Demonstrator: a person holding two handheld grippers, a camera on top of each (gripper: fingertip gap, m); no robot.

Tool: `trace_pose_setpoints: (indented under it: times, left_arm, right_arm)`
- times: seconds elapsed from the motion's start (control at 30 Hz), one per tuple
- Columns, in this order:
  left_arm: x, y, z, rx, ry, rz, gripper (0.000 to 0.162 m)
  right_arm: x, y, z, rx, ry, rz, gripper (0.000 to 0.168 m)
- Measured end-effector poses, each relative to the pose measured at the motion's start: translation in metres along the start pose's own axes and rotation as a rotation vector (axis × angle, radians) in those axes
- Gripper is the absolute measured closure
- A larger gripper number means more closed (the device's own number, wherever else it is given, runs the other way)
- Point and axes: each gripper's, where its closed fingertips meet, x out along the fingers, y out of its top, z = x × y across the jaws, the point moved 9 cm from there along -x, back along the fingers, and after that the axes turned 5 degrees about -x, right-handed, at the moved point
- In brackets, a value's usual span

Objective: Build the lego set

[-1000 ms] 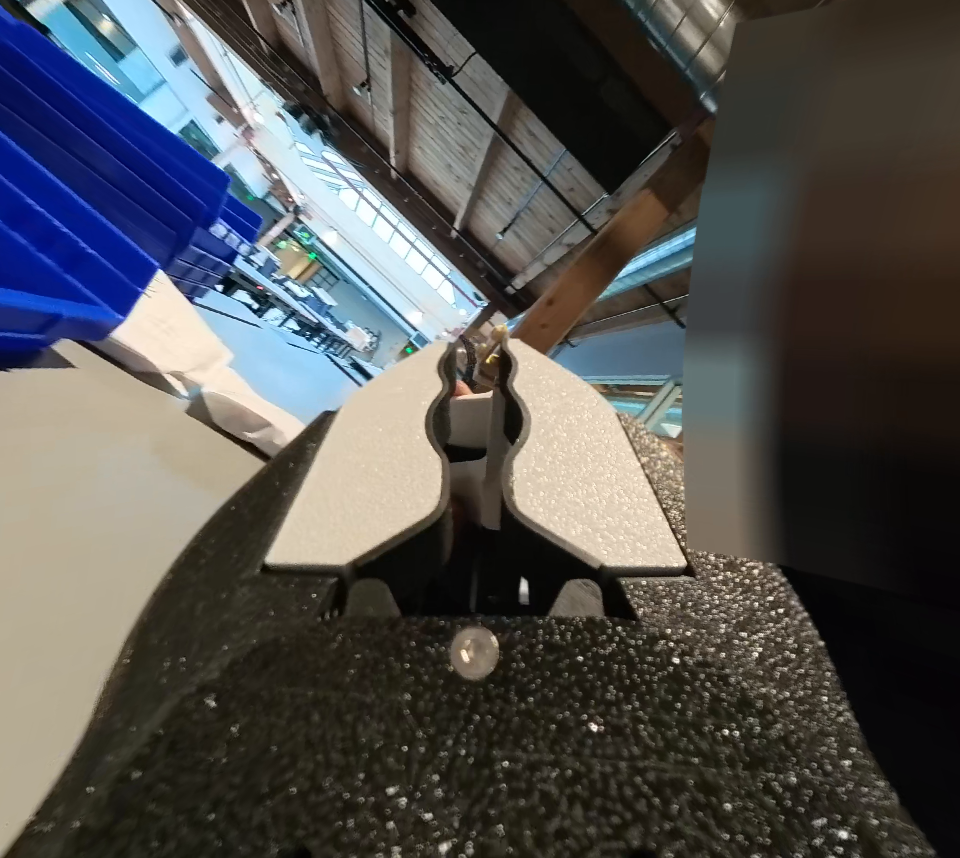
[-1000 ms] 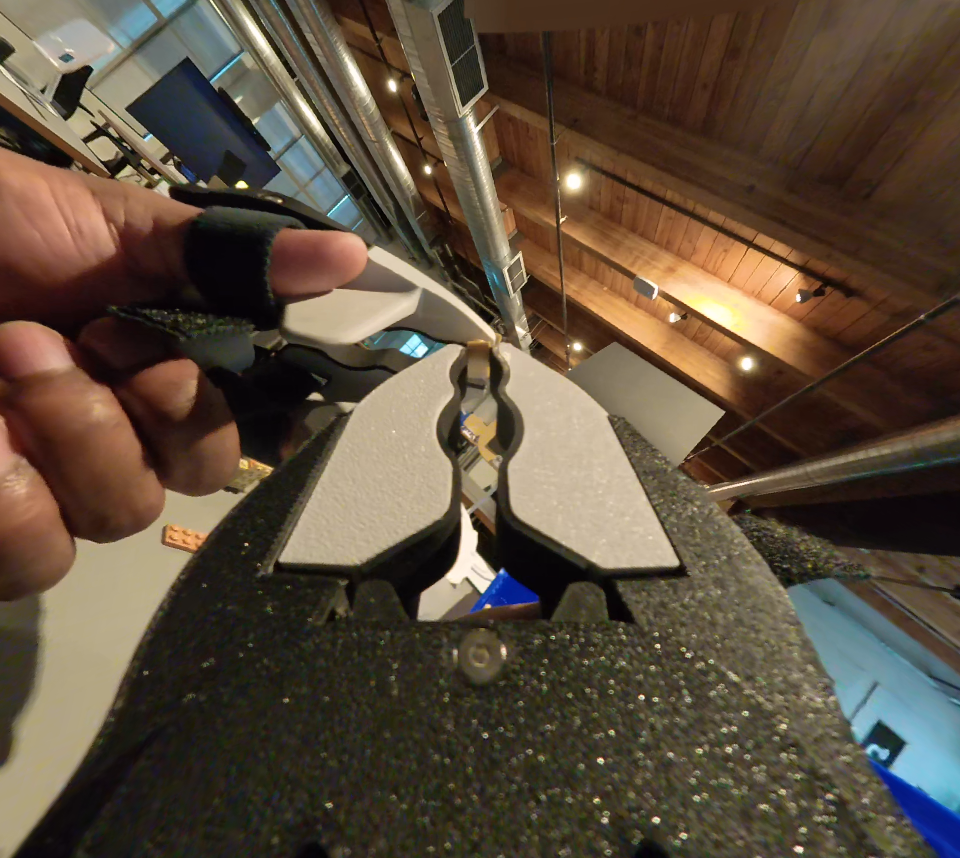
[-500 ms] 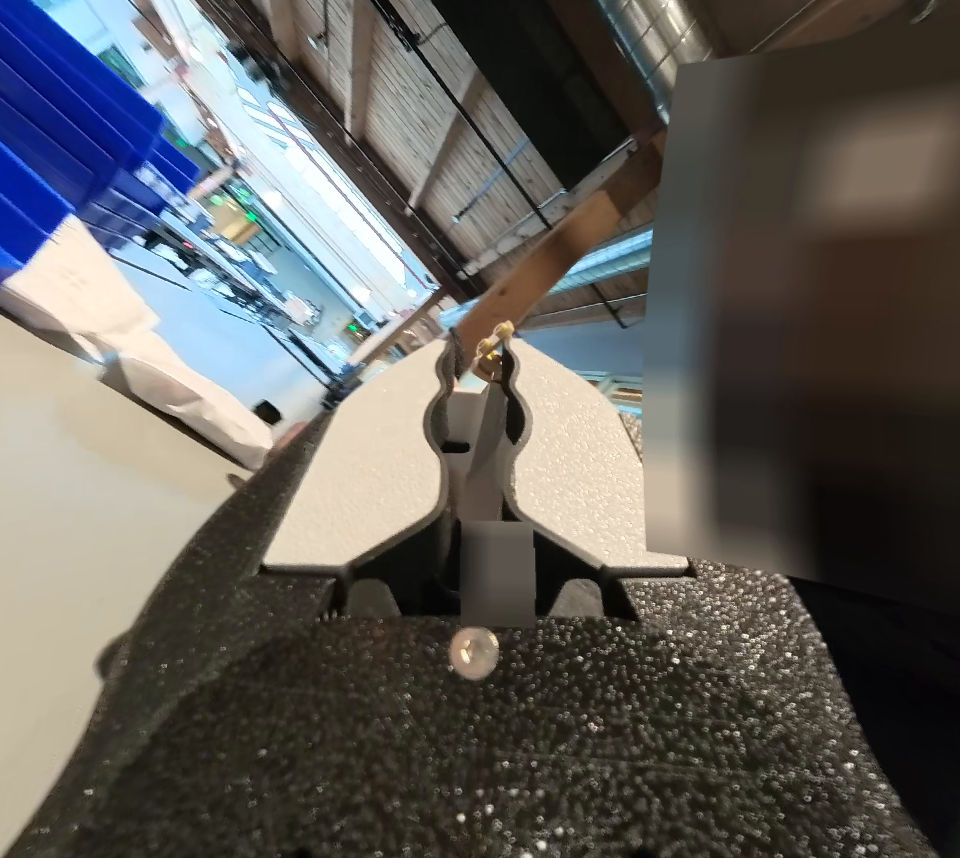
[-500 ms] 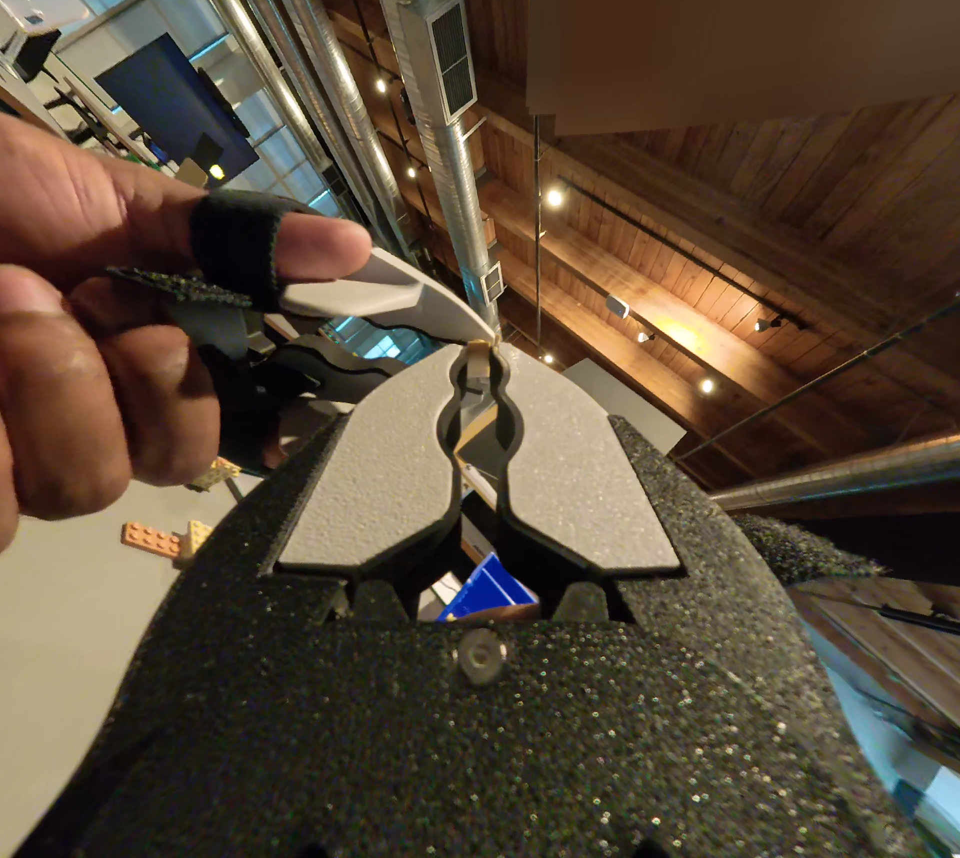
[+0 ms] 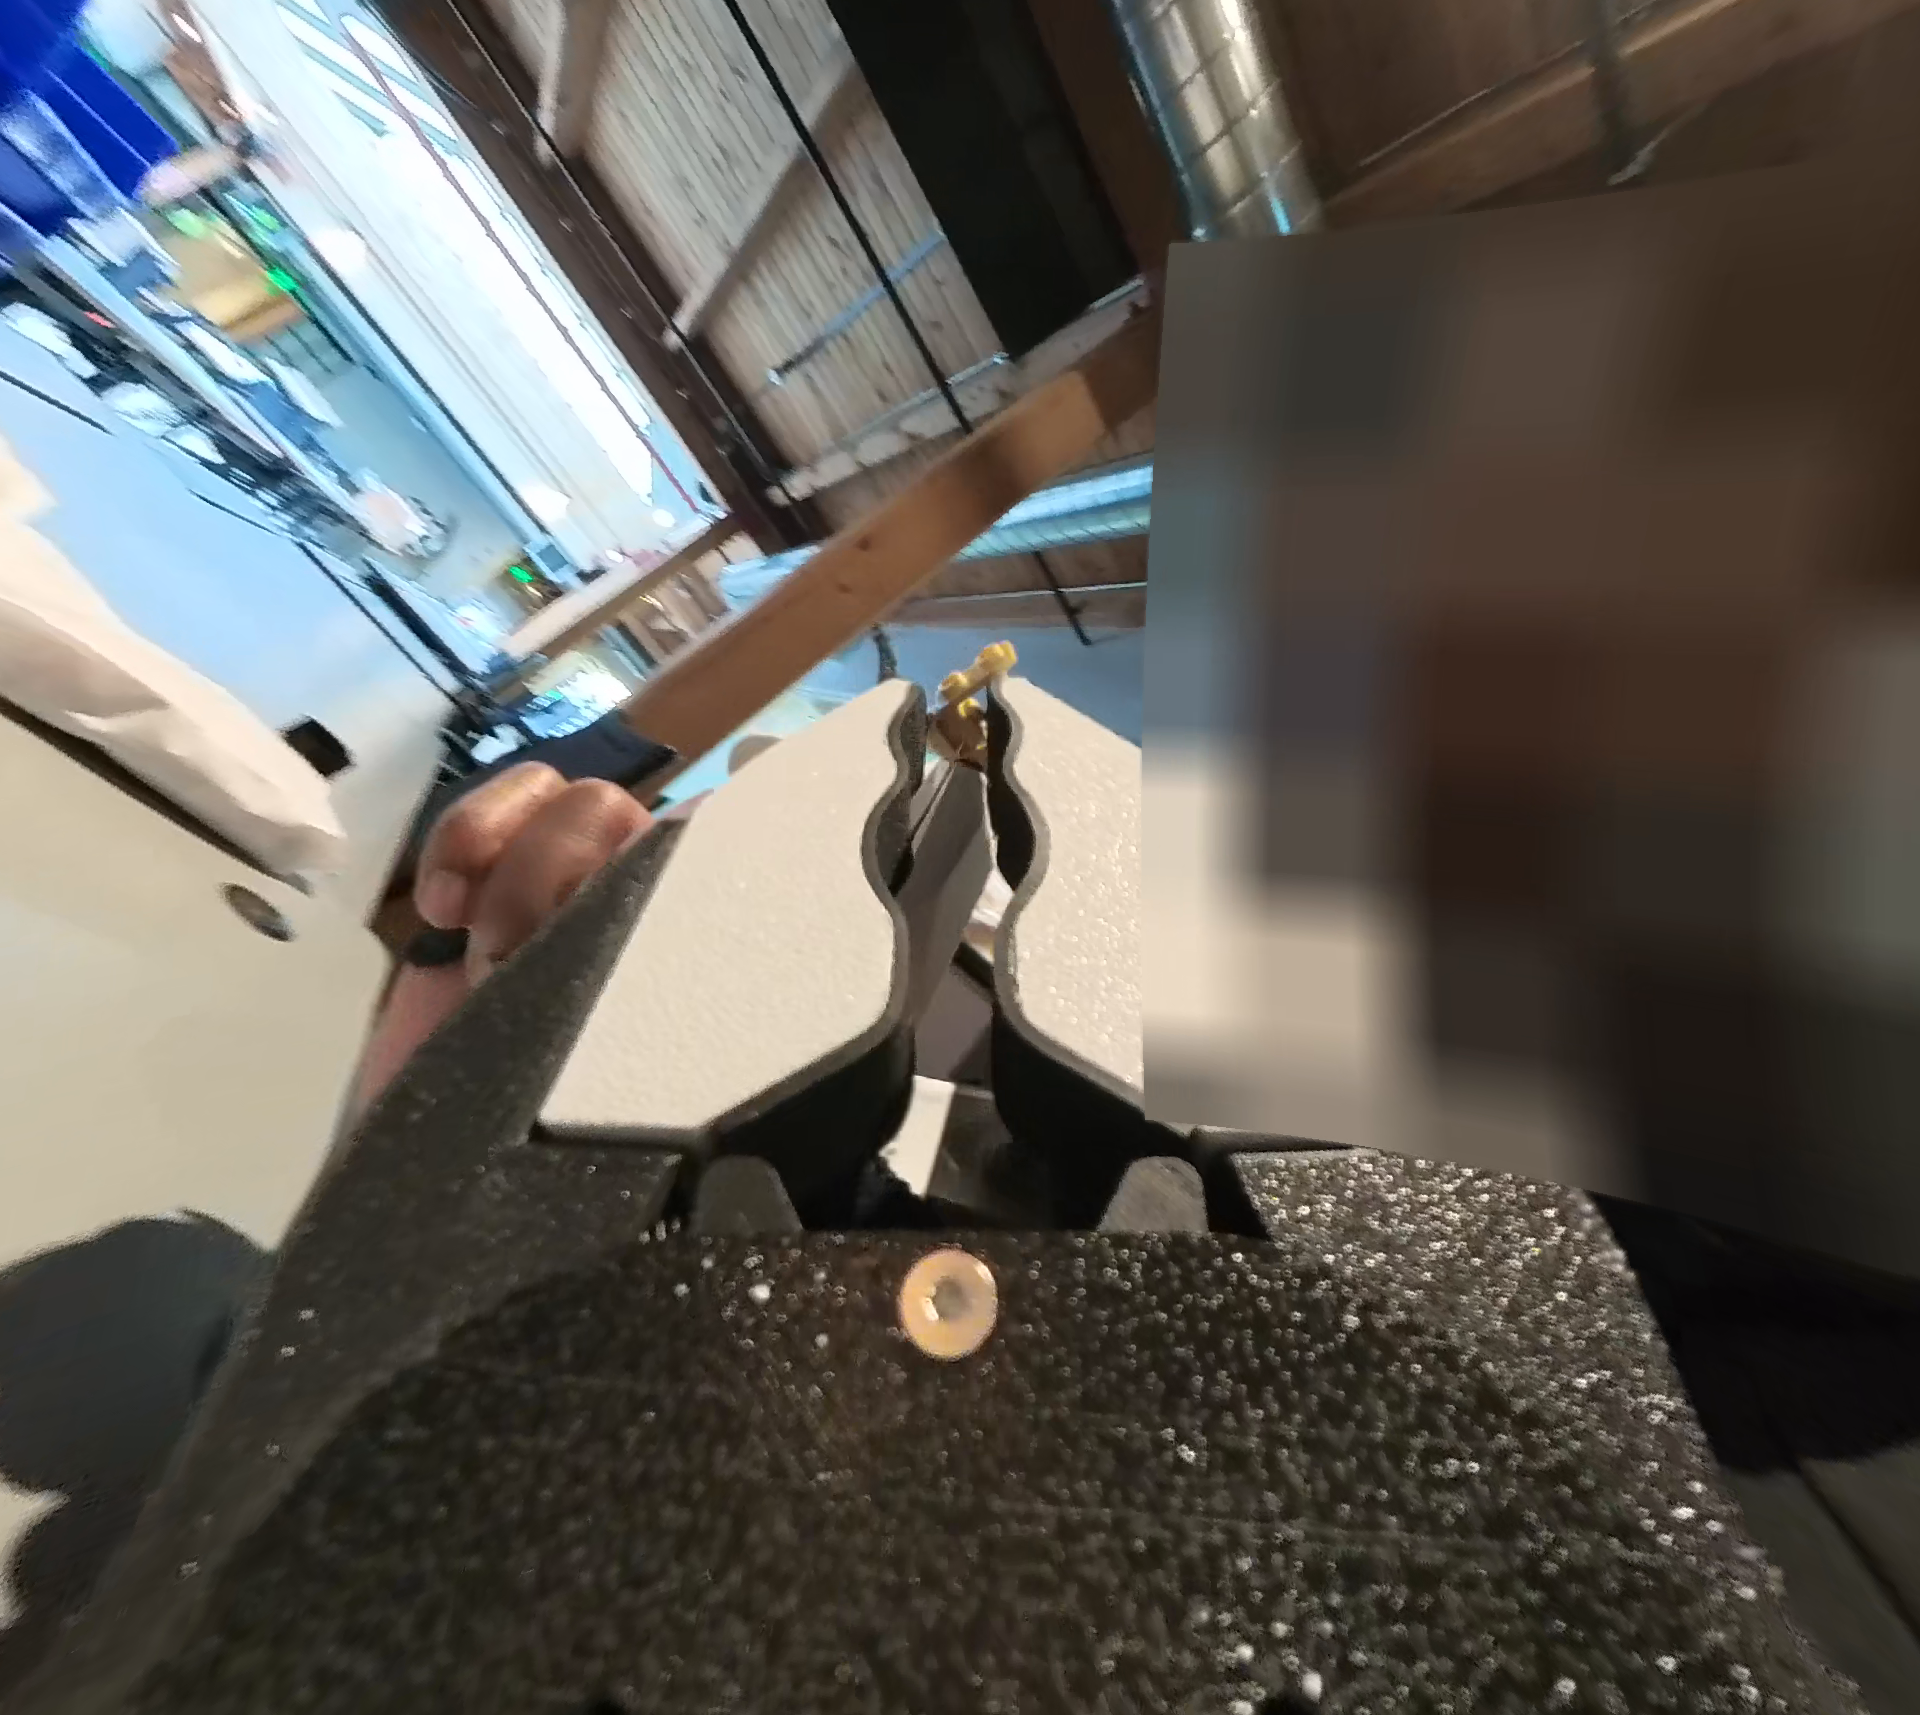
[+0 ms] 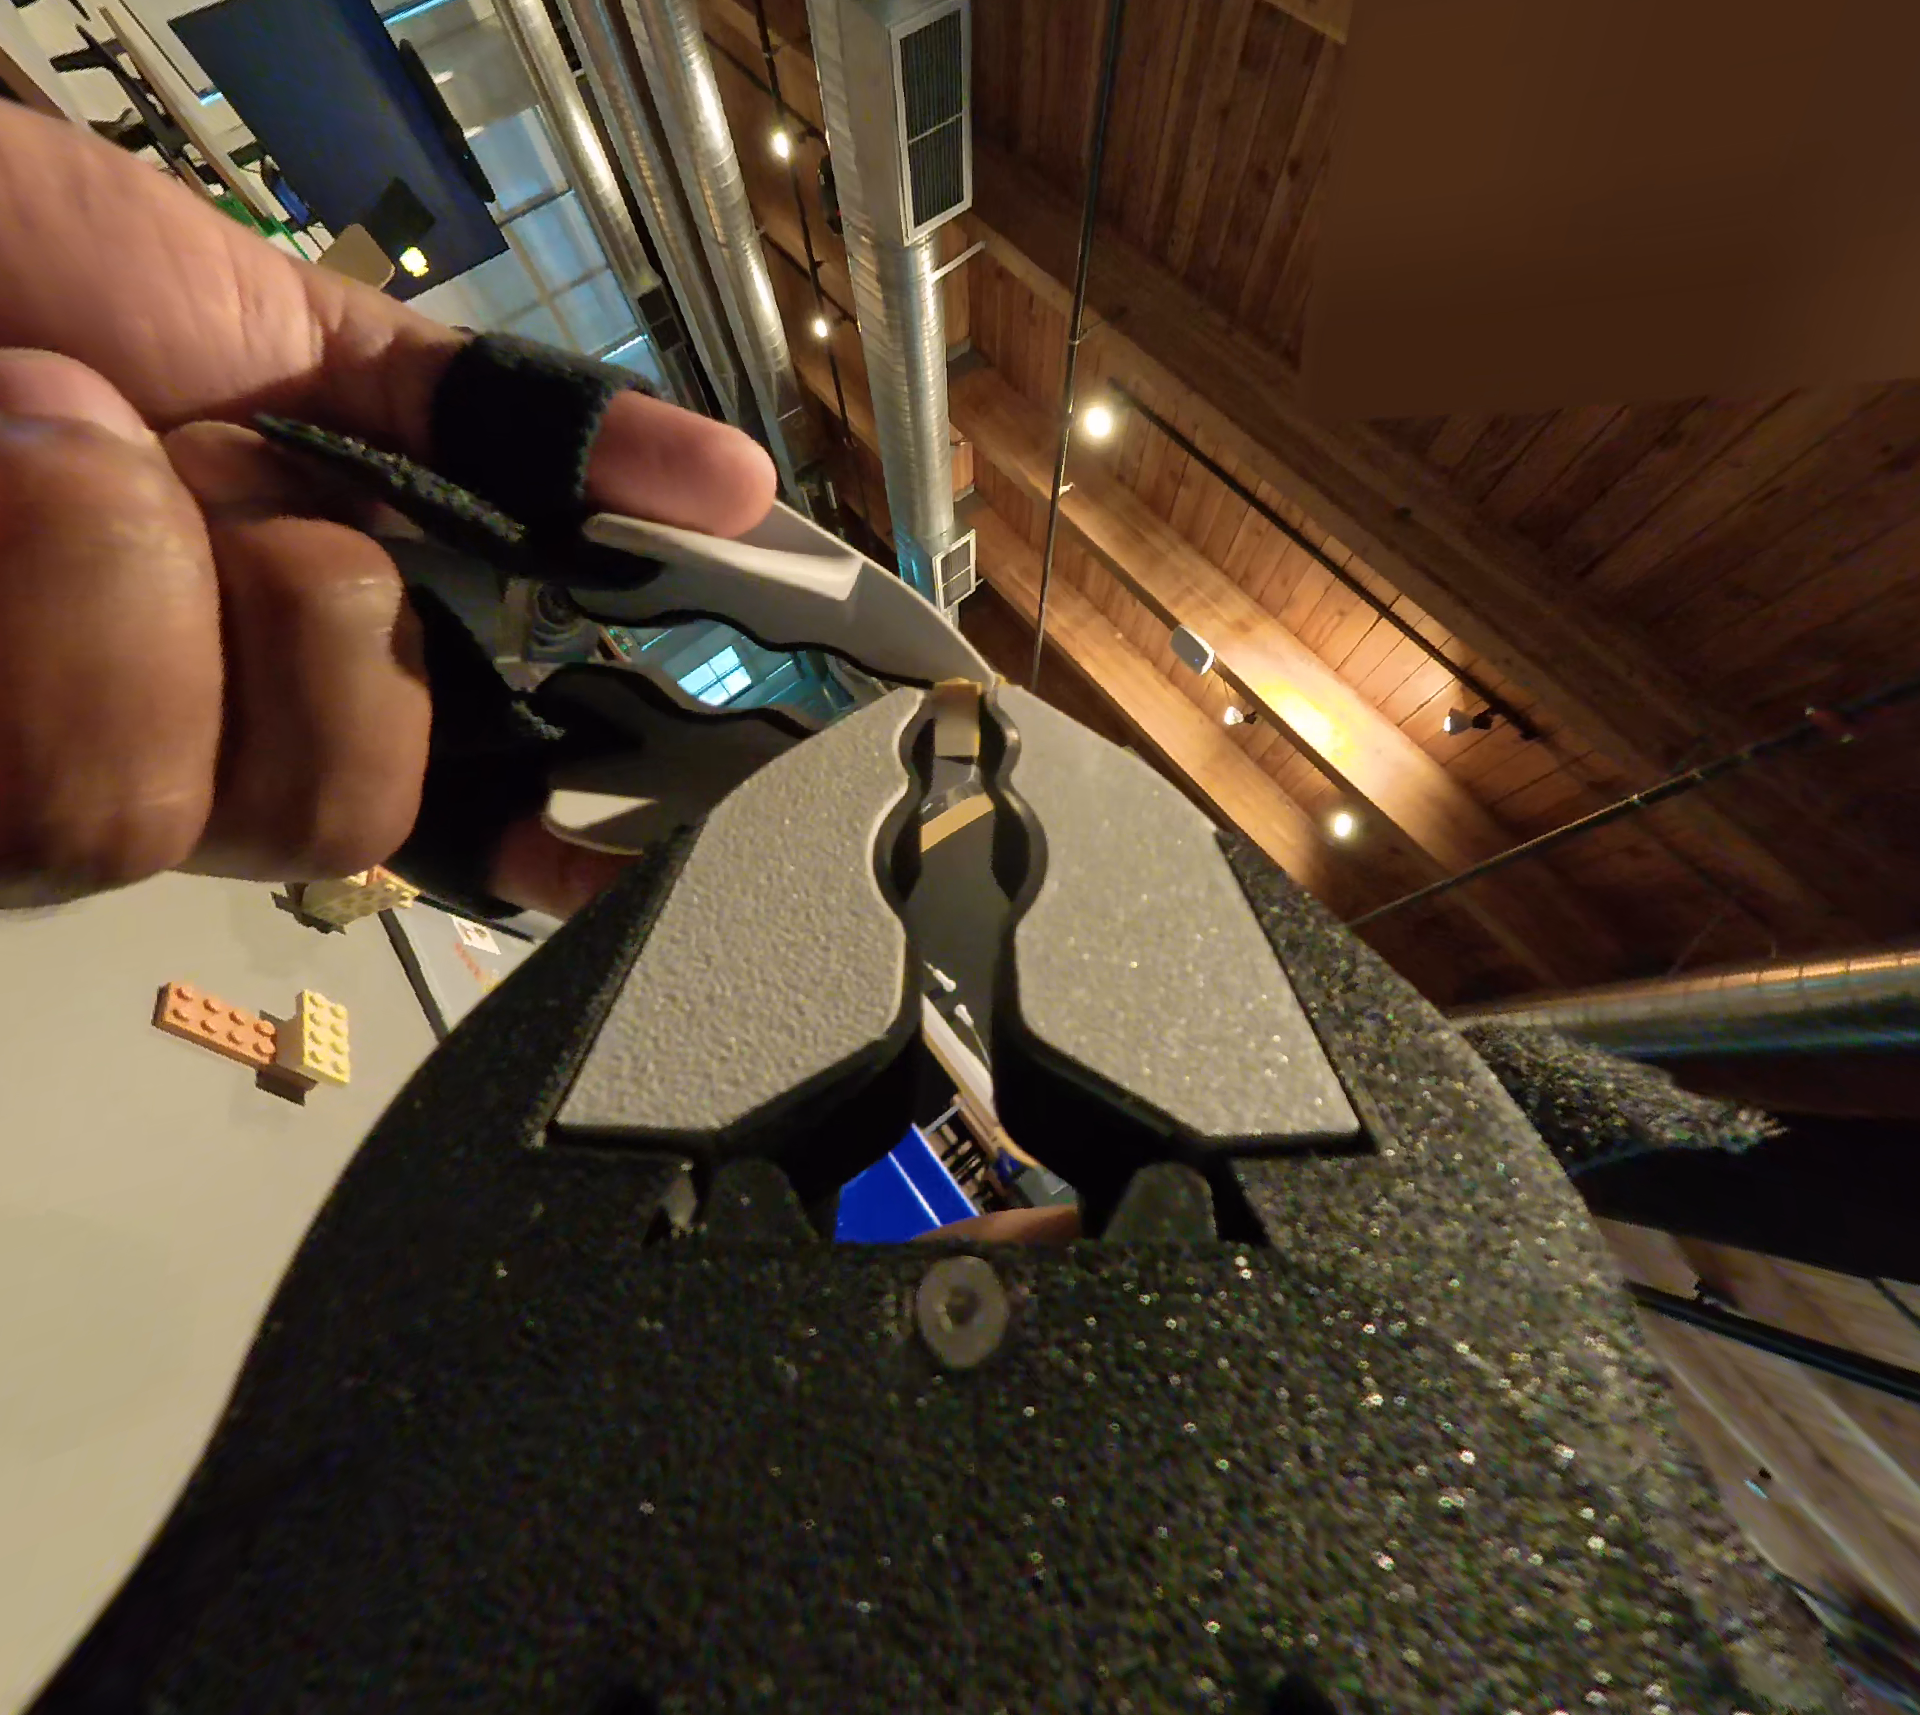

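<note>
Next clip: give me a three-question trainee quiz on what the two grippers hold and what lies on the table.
1. True or false: the right gripper has its jaws wide apart and holds nothing.
2. What colour is the small piece pinched at the left gripper tips? A) blue B) yellow C) green
3. Fill in: on the grey table, the orange plate lies touching a ______ brick.

Key: 1. False: it is shut on a tan piece. 2. B. 3. yellow.
</note>
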Motion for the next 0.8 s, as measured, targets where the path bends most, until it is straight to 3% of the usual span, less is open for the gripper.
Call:
trace_pose_setpoints:
  times: [0.43, 0.8]
  left_arm:
    - [0.0025, -0.0036, -0.0064, -0.143, -0.107, -0.009, 0.152]
    - [0.0027, -0.0046, -0.0068, -0.144, -0.12, -0.001, 0.154]
  right_arm:
    - [-0.0015, 0.0035, 0.0017, -0.046, -0.018, 0.011, 0.161]
    - [-0.0025, 0.0042, 0.0019, -0.041, -0.024, 0.022, 0.161]
